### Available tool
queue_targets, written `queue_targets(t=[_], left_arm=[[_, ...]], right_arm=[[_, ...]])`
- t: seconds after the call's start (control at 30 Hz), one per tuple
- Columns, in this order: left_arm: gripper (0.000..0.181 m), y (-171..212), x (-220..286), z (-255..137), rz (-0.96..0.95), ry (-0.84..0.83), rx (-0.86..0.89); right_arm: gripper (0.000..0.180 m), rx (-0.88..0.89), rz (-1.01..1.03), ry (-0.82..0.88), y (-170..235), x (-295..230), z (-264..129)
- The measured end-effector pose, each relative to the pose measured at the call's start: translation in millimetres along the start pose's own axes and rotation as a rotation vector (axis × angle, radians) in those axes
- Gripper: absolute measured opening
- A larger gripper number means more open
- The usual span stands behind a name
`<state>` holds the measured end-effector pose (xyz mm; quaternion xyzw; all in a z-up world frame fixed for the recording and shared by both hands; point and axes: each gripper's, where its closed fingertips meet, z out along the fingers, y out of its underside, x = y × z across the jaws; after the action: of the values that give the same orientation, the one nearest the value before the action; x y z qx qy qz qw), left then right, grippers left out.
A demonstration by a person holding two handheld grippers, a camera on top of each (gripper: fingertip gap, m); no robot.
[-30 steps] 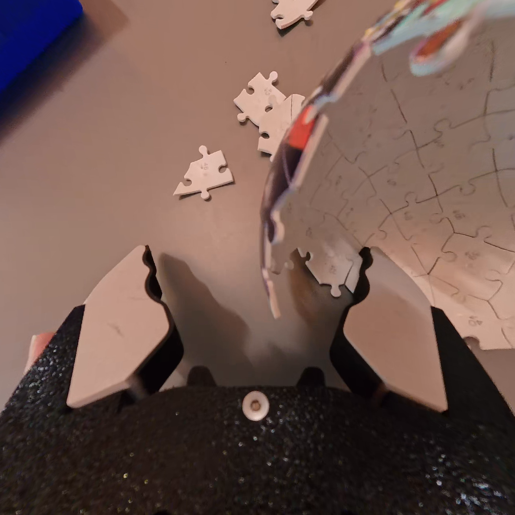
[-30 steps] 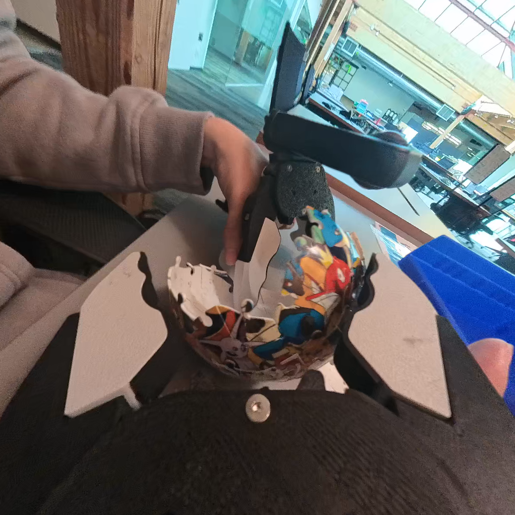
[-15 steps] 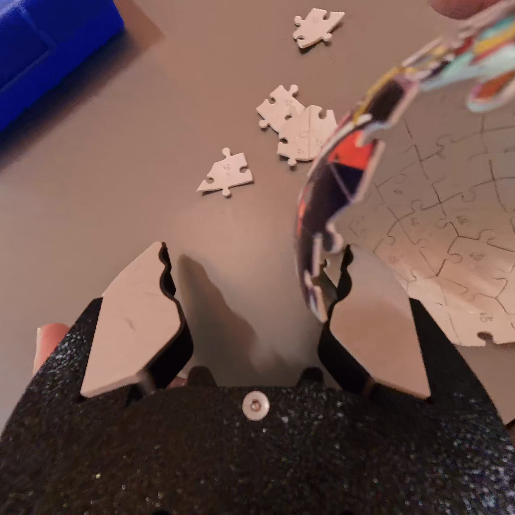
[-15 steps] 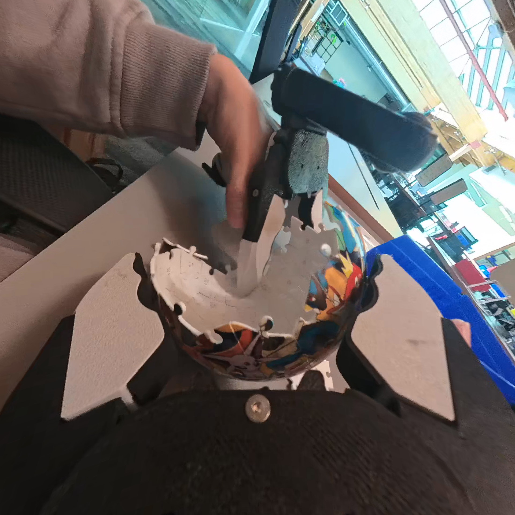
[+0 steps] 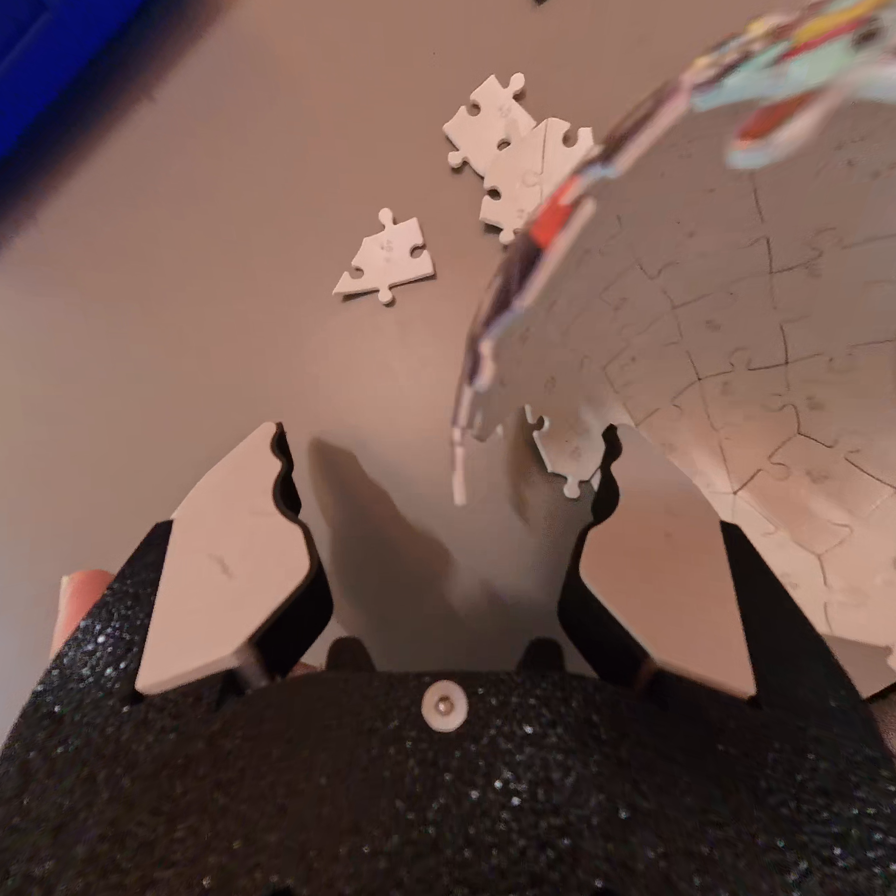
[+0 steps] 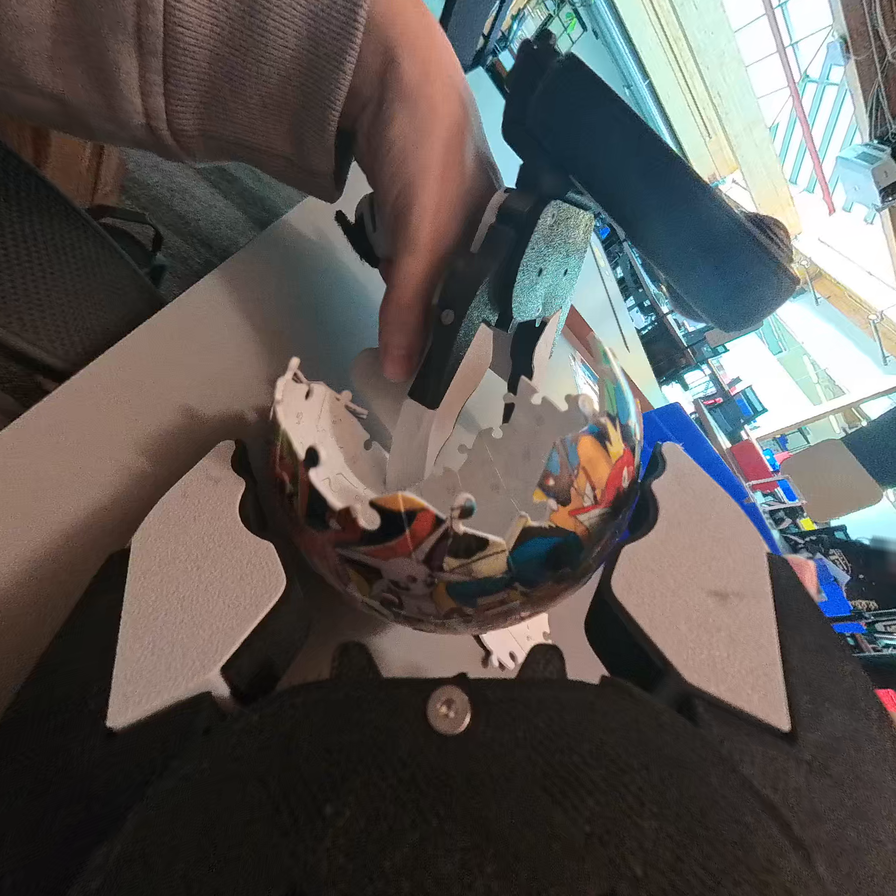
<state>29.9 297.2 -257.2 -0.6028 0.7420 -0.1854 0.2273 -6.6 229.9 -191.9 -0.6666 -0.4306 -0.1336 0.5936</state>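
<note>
Right gripper [image 6: 448,489]: clamped on the puzzle shell [image 6: 465,548], one finger [image 6: 203,572] against each flank of its coloured outside; the bowl-shaped shell sits cradled between them with its open, jagged rim turned up and away from the camera.
Left gripper [image 5: 443,456]: spread wide and holding nothing; its right finger [image 5: 649,572] reaches inside the shell and touches or nearly touches the white inner wall, while its left finger [image 5: 232,548] stays outside over the table [image 5: 194,291].
Direction: seen from the left gripper, the shell lies ahead and to the right, its torn edge hanging between the two fingers, closer to the right one.
Seen from the right wrist: the left gripper [image 6: 456,412] comes down from above into the open mouth of the shell, held by a hand [image 6: 417,169] in a beige sleeve.
Nearer gripper: the right one holds the shell; the left one only reaches into it.
Long axis: none to speak of; the shell is a rounded cup, rim up.
Count, shells: one, partly built.
Count, loose pieces [image 5: 388,257]: at least three white-backed ones face down on the table in the left wrist view, one alone and two overlapping [image 5: 514,155] beyond it; another piece [image 6: 514,640] peeps out under the shell in the right wrist view.
Blue bin [image 5: 43,72]: one, at the far left table edge, blurred.
</note>
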Motion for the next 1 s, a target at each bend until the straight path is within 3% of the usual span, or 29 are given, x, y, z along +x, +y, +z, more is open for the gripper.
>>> queue_targets(t=[0.5,1.0], left_arm=[[0.125,-7,-1,6,0.038,0.024,0.078],[0.114,3,-1,2,-0.036,0.1,0.072]], right_arm=[[0.146,0.016,-0.003,0.047,9,6,3],[0.14,-0.098,-0.224,0.086,6,0,8]])
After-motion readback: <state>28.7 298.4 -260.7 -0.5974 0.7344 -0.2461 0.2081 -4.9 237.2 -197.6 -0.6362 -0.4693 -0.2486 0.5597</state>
